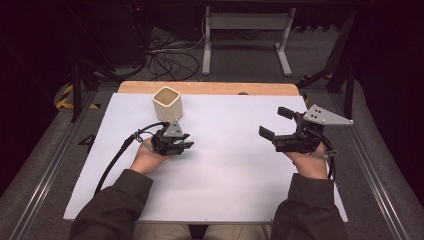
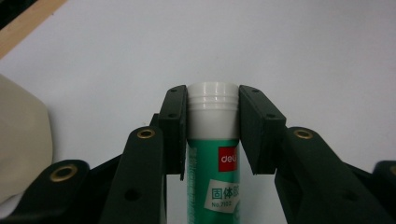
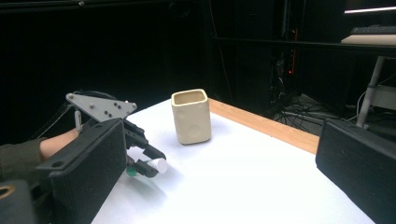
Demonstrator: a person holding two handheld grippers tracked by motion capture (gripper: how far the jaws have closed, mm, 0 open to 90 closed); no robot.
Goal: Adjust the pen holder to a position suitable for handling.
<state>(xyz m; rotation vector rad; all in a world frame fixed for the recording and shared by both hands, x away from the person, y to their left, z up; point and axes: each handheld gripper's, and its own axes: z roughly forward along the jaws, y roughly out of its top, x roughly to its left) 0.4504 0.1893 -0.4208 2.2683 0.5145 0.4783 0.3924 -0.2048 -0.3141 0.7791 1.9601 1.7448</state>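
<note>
Two grippers are in my feeds, one in each of the person's hands, both above a white board that covers most of a wooden table [image 1: 210,88]; I see the left gripper [image 1: 184,145] low over the board's near-left part, its jaws pinching a glue stick [image 2: 213,140]; in the left gripper view the jaw pads press on the stick from either side, just at and below its white cap, and the green body with a red label and a white sticker runs down between the jaws; the cap points away from the camera, out over bare white board [image 2: 303,56]; in the right gripper view I catch the same stick [image 3: 152,165] lying roughly level in those jaws, cap end toward the middle of the board, a little above the surface so far as I can tell.

A cream square cup [image 1: 167,103] stands upright near the board's far edge, just beyond the left gripper and apart from it; its mouth is open upward, and I cannot make out its inside.

The right gripper [image 1: 276,124] sits over the right side of the board, well apart from the cup, its jaws spread wide with nothing between them; the grey three-cornered plate tops it; dark olive sleeves [image 1: 115,210] cover both forearms at the near edge.
</note>
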